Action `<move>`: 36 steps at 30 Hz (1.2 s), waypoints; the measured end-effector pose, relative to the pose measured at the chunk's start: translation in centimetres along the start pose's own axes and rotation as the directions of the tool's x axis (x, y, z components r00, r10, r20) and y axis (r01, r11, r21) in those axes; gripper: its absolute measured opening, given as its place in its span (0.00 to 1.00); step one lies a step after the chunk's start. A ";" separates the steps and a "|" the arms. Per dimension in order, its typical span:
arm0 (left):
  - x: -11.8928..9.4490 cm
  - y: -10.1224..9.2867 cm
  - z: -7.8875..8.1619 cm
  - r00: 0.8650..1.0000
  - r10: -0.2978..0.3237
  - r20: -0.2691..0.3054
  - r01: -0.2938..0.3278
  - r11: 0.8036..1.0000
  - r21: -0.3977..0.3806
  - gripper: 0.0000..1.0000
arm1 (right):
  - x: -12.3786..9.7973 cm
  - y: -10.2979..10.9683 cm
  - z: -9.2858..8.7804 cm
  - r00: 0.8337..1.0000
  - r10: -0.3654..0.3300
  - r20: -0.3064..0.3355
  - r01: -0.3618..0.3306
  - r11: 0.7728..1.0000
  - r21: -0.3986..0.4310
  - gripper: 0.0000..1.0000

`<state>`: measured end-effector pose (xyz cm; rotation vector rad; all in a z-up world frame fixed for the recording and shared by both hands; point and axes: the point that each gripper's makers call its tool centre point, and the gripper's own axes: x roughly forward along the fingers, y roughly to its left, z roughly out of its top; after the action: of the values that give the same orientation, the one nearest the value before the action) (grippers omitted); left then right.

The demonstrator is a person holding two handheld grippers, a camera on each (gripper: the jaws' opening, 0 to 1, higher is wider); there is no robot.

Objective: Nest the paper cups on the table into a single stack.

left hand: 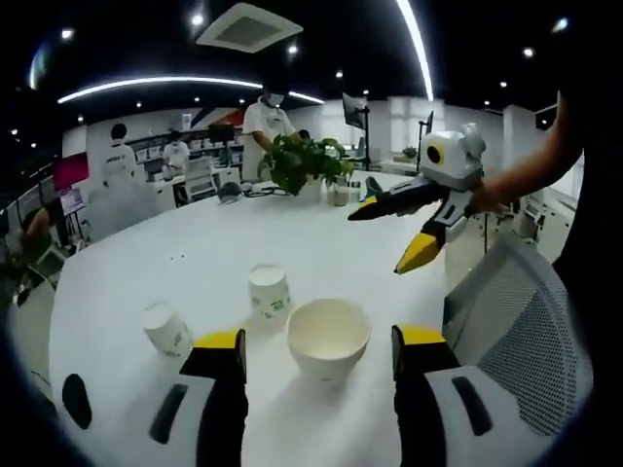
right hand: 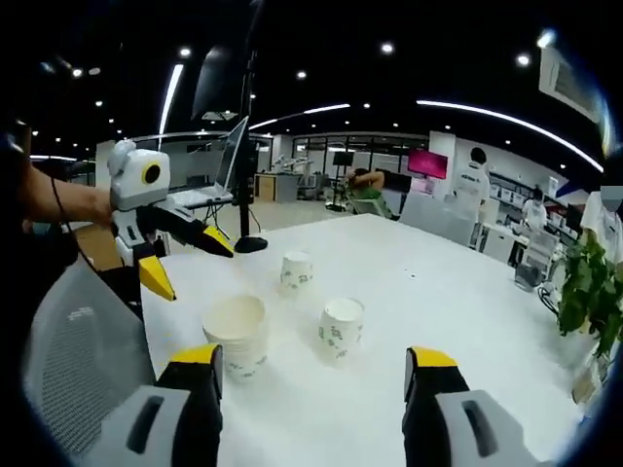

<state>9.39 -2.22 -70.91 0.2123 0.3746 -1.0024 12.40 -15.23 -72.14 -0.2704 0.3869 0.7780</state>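
My left gripper (left hand: 318,352) sits at the bottom of its view with jaws wide, holding nothing, an upright paper cup (left hand: 328,337) between the tips. 2 more cups stand on the white table (left hand: 195,258): one (left hand: 269,291) at centre, one (left hand: 167,328) lower left. My right gripper (right hand: 316,370) is also spread wide and empty; in its view the 3 cups lie at centre, near the mesh chair (right hand: 68,350).
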 end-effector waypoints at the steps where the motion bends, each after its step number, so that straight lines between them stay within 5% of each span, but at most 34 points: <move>1: -0.2 0.3 -0.2 1.000 0.009 -0.001 -0.009 1.000 -0.004 0.61 | 0.2 -0.1 0.0 1.000 0.003 -0.006 -0.003 1.000 -0.003 0.77; 22: -0.5 1.3 -0.3 0.991 0.123 0.045 -0.120 0.991 -0.063 0.87 | 7.2 -3.8 0.2 0.999 -0.001 -0.047 0.002 1.000 0.019 0.76; 36: 0.0 1.2 -0.9 0.990 0.131 0.050 -0.128 0.990 -0.059 0.95 | 10.8 -5.0 -0.3 0.994 -0.003 -0.106 0.008 0.999 0.045 0.70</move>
<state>10.23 -1.27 -71.78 0.1573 0.3354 -0.8674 22.94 -12.07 -76.63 -0.2710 0.5025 0.7506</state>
